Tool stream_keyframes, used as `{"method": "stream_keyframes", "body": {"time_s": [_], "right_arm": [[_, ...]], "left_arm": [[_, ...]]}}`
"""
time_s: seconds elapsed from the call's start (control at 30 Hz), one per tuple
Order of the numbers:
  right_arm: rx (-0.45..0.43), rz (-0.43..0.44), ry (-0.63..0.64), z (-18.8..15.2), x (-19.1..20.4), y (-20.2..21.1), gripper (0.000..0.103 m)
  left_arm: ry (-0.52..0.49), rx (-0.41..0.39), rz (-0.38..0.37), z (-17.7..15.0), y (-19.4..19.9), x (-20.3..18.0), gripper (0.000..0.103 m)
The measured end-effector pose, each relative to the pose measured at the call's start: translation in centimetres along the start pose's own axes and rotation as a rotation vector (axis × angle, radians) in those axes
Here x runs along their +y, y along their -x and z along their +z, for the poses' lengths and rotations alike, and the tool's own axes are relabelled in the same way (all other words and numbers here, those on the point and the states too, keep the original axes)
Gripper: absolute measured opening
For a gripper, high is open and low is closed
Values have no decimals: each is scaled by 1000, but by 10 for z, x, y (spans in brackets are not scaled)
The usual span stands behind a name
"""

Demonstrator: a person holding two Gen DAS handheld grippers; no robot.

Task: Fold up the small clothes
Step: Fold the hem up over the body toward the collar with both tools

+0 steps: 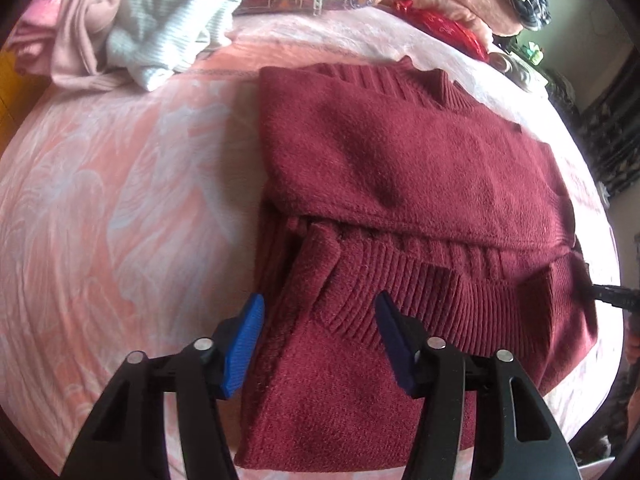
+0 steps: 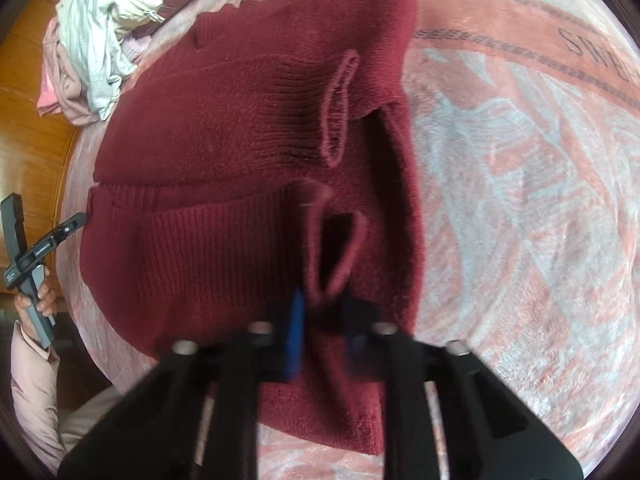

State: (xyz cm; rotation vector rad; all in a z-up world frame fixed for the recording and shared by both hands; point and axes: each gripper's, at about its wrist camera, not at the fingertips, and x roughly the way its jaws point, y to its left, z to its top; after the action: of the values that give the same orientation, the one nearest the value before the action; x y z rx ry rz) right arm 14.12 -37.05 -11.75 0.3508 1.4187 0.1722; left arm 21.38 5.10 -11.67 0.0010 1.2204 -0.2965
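A dark red knitted sweater lies partly folded on the pink patterned bedspread, sleeves folded in, collar at the far end. My left gripper is open, its blue pads either side of the sweater's near left part, just above it. In the right wrist view the sweater fills the middle. My right gripper has its jaws a little apart around a ribbed sleeve cuff; the view is blurred. The left gripper's handle shows at the far left in a hand.
A heap of clothes, pale pink and white-blue striped, lies at the far left of the bed. A red item and more fabrics lie at the far side. A wooden surface borders the bed.
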Motion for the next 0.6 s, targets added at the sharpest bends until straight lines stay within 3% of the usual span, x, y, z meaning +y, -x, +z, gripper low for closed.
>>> {"method": "stream_keyframes", "body": {"time_s": [0.03, 0.07, 0.2, 0.3, 0.33, 0.43, 0.53, 0.57, 0.6], "right_arm": [[-7, 15, 3, 1, 1, 2, 10], [-12, 25, 5, 1, 3, 5, 10], [-24, 51, 12, 4, 2, 12, 10], [-10, 31, 30, 4, 2, 7, 21], [-3, 28, 35, 4, 3, 4, 32], [9, 5, 65, 4, 9, -4, 47], [24, -26, 89, 4, 13, -14, 45], [21, -39, 94, 4, 14, -16, 41], [18, -43, 95, 4, 13, -15, 30]], "left_arm": [[-8, 13, -12, -1, -2, -3, 31], [-14, 31, -10, -1, -4, -5, 24], [-39, 37, -16, -5, -4, -12, 15], [-38, 42, -14, -5, -5, -13, 15], [-35, 48, 3, -4, -7, -13, 16], [-53, 46, 59, -6, -12, -13, 26], [-80, 47, 65, -7, -15, -18, 33], [-87, 45, 71, -7, -15, -20, 33], [-92, 41, 73, -6, -17, -22, 33]]}}
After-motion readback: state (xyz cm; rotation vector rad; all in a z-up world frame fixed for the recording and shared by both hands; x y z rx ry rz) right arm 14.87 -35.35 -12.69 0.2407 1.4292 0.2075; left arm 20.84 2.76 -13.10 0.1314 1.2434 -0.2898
